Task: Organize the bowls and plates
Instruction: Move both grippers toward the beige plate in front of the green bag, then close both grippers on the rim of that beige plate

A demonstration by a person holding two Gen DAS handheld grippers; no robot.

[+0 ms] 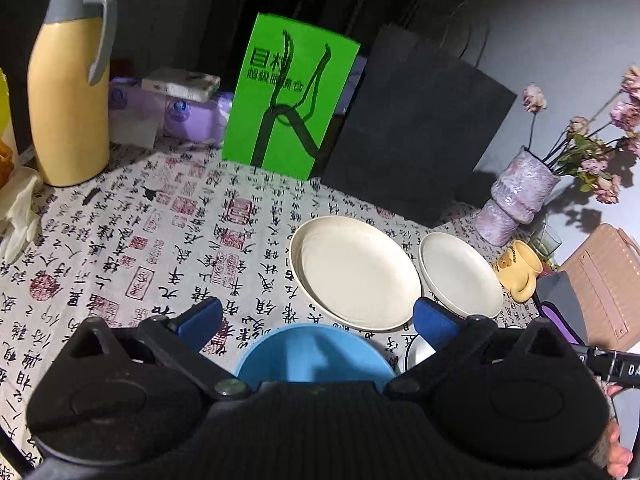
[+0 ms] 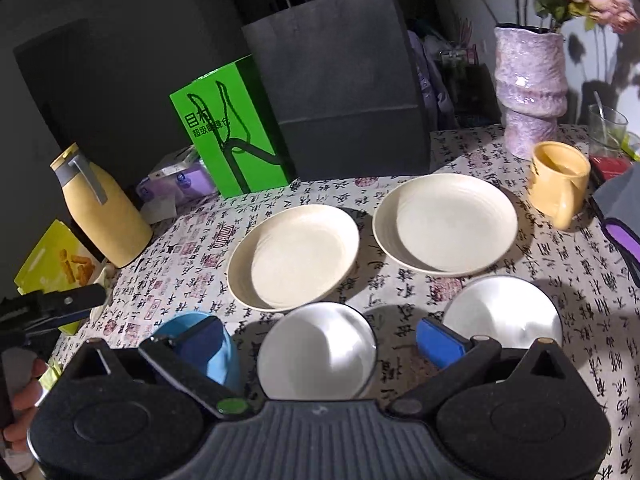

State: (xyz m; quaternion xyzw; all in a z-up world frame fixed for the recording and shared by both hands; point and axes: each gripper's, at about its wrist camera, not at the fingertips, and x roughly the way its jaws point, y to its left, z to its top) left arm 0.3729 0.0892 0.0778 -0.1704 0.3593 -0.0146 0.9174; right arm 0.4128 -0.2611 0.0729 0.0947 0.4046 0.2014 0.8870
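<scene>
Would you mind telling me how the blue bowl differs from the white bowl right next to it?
The blue bowl is blue all over; the white bowl is white with a thin dark rim. The blue bowl sits under the left gripper, the white bowl under the right gripper. In the right wrist view, the blue bowl is mostly hidden by a fingertip, the white bowl largely visible. Both stand upright and look empty.

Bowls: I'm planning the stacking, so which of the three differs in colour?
The blue bowl, at the left end of the near row, under the right gripper's left finger. The two other bowls, middle and right, are white inside.
</scene>
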